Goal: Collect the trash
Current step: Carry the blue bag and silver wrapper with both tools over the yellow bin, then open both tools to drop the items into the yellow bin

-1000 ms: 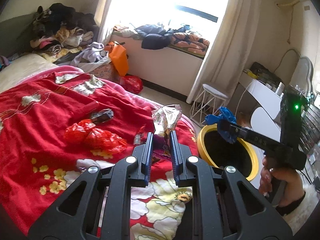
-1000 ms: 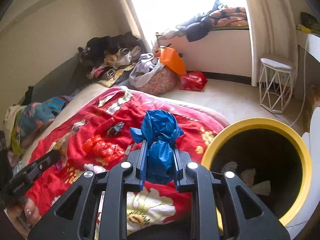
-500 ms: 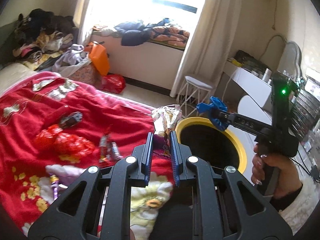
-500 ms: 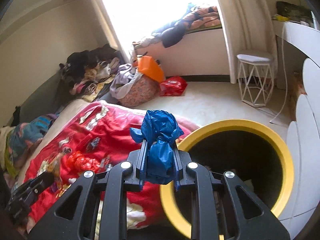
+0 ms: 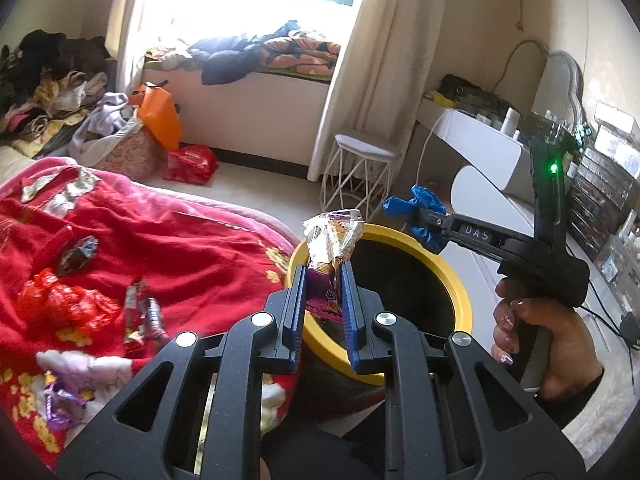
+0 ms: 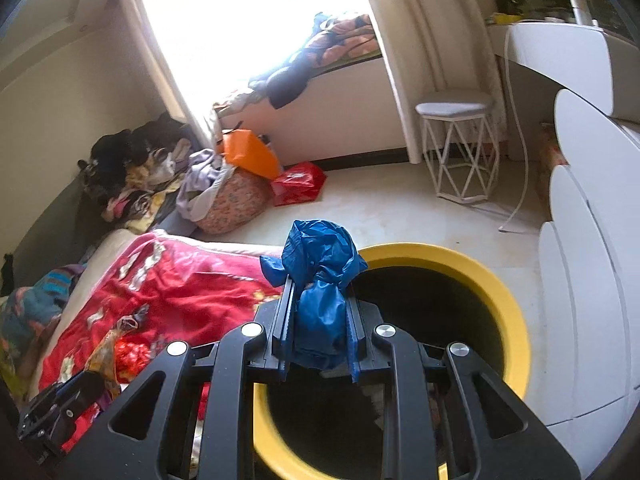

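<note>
My left gripper (image 5: 323, 276) is shut on a crinkled snack wrapper (image 5: 333, 240), purple and foil, held over the near rim of the yellow-rimmed black trash bin (image 5: 456, 280). My right gripper (image 6: 320, 292) is shut on a crumpled blue plastic bag (image 6: 320, 268) and hovers over the bin (image 6: 512, 312); it also shows in the left wrist view (image 5: 420, 220), above the bin's far rim. More trash lies on the red bed cover: a red plastic bag (image 5: 64, 304), a dark wrapper (image 5: 78, 254), candy wrappers (image 5: 140, 316).
The bed with the red flowered blanket (image 5: 180, 240) lies left of the bin. A white wire stool (image 5: 360, 172), a white desk (image 5: 480, 140) and white drawers (image 6: 592, 280) stand right. Clothes piles, an orange bag (image 5: 160, 116) and a red bag (image 5: 188, 164) lie by the window wall.
Both grippers have swung right from over the bed to the bin, each still holding its trash. The bin now fills more of both views.
</note>
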The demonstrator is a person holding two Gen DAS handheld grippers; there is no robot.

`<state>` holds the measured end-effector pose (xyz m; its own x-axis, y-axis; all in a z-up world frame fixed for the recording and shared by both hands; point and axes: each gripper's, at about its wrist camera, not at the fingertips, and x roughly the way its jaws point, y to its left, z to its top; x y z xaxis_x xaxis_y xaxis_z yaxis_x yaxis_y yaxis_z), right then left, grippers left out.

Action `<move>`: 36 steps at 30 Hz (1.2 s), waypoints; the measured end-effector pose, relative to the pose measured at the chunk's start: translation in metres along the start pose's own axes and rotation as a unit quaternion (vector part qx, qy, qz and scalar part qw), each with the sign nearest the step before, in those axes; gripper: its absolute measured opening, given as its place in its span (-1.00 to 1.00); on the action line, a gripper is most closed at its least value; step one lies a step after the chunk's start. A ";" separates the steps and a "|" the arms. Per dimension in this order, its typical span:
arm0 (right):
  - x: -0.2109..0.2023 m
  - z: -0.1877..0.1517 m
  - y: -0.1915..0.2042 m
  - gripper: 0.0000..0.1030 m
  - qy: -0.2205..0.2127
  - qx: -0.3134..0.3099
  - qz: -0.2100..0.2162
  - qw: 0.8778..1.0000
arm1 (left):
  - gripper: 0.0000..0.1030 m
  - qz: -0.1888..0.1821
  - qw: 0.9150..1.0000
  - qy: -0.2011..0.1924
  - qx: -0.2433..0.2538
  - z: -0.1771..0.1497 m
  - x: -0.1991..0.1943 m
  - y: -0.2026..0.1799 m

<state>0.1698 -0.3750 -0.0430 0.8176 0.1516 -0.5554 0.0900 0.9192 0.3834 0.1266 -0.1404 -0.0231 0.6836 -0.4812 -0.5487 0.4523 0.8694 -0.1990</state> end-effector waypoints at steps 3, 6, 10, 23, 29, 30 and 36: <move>0.004 0.001 -0.012 -0.61 0.004 0.008 -0.009 1.000 | -0.76 -0.006 1.000 0.009 0.003 -0.001 0.013 -0.007; 0.008 0.000 -0.025 -0.61 0.011 0.018 -0.015 1.000 | -0.76 -0.010 1.000 0.018 0.009 -0.002 0.025 -0.012; 0.012 -0.001 -0.038 -0.60 0.018 0.027 -0.021 0.999 | -0.76 -0.016 0.999 0.034 0.013 -0.007 0.042 -0.019; 0.028 -0.008 -0.058 -0.55 0.044 0.038 -0.025 0.998 | -0.76 -0.024 0.997 0.077 0.019 -0.017 0.094 -0.026; 0.033 -0.008 -0.061 -0.40 0.050 0.040 -0.026 0.998 | -0.74 -0.020 0.996 0.090 0.015 -0.020 0.111 -0.027; 0.033 -0.009 -0.062 -0.35 0.050 0.038 -0.028 0.998 | -0.73 -0.019 0.996 0.089 0.013 -0.021 0.112 -0.026; 0.035 -0.008 -0.068 0.06 0.050 0.039 -0.037 0.997 | 0.80 0.017 0.998 0.058 -0.017 -0.018 0.103 -0.011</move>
<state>0.1876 -0.4291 -0.0946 0.7472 0.1235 -0.6530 0.1949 0.8987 0.3929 0.1811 -0.1977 -0.0920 0.6263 -0.4365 -0.6459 0.4081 0.8895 -0.2055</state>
